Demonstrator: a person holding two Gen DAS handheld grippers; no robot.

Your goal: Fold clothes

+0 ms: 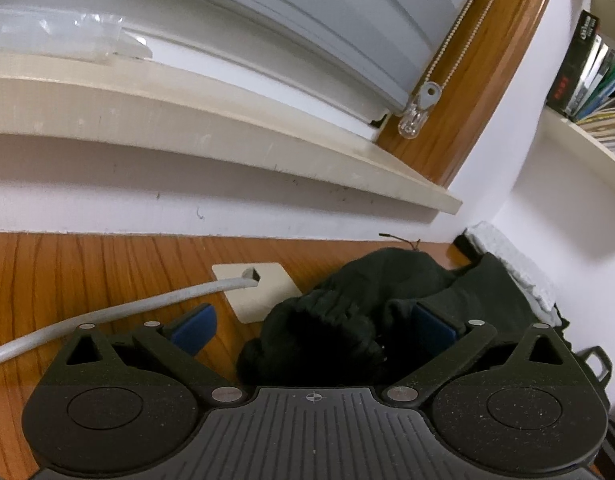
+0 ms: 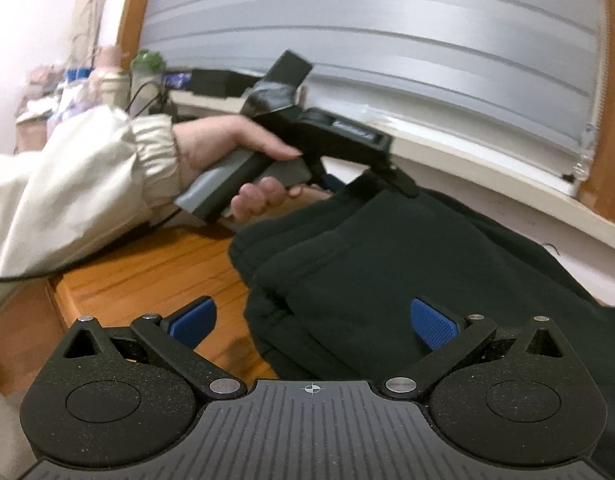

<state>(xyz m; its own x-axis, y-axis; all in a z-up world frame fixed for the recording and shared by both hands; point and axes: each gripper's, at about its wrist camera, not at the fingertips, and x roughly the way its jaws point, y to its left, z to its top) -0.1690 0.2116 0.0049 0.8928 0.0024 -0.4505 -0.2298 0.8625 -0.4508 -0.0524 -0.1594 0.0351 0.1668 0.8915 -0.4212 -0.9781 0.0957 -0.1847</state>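
The black, thick, soft knitted garment (image 2: pixel 387 264) lay bunched on the orange-brown varnished wooden desk (image 2: pixel 147 272), pushed up toward the white wall under the cream window sill (image 1: pixel 227 120). In the right wrist view it showed a couple of layered, rounded folds with a ribbed hem at the near edge; in the left wrist view it was a lumpy heap with no clean edge. That shape would fit a garment partly folded as well as one merely gathered, and the pictures did not settle which.

The left gripper (image 1: pixel 313 324) stood with its blue ribbed pads spread wide, straddling the near lobe of the heap and holding nothing. The right gripper (image 2: pixel 313 320) was likewise spread, one blue pad over bare wood and the other over the cloth, clamped on nothing.

The risks, as I judged them: the fabric was bulky and dark, so layers were hard to tell apart, and a pinch could catch two plies instead of one and drag the whole pile. The smooth desk would let the cloth slide rather than crease. The grey round cable (image 1: pixel 107 312) running from the beige square wall plate (image 1: pixel 259 292) lay just beside the heap (an easy snag for the left pad). The person's hand (image 2: pixel 211 152) in a cream elastic-cuffed sleeve (image 2: pixel 87 168) held the other tool close, so the two could collide.
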